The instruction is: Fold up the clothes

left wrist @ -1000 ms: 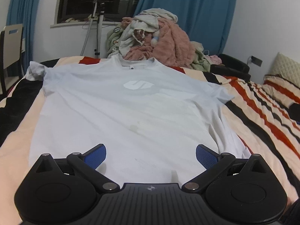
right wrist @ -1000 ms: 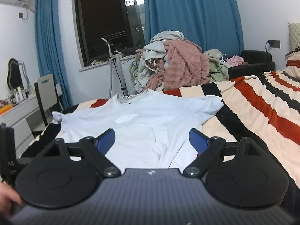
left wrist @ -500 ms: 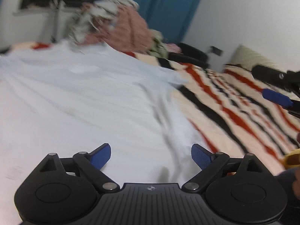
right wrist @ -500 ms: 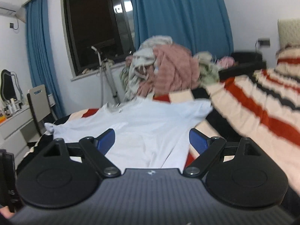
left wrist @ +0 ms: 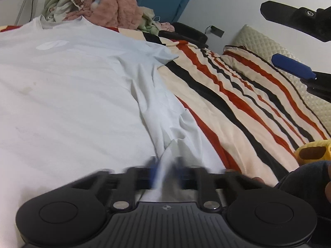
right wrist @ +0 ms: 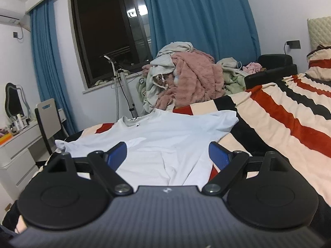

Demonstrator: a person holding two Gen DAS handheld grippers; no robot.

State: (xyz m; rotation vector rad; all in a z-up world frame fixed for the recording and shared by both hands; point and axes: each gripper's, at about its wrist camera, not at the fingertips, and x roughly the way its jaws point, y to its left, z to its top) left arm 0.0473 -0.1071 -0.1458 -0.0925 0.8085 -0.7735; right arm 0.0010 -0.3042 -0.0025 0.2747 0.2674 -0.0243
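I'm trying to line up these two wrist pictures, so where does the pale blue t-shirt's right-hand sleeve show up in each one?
Left wrist view: the sleeve lies upper middle, on the striped blanket.
Right wrist view: the same sleeve sits right of centre, above the right gripper.
Shared landmark: the pink fluffy garment on the clothes pile, behind the t-shirt in both views.

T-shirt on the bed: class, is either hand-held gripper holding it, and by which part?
The left hand-held gripper pinches the T-shirt at a bunched fold near its bottom hem, right side. The right hand-held gripper is open, holding nothing.
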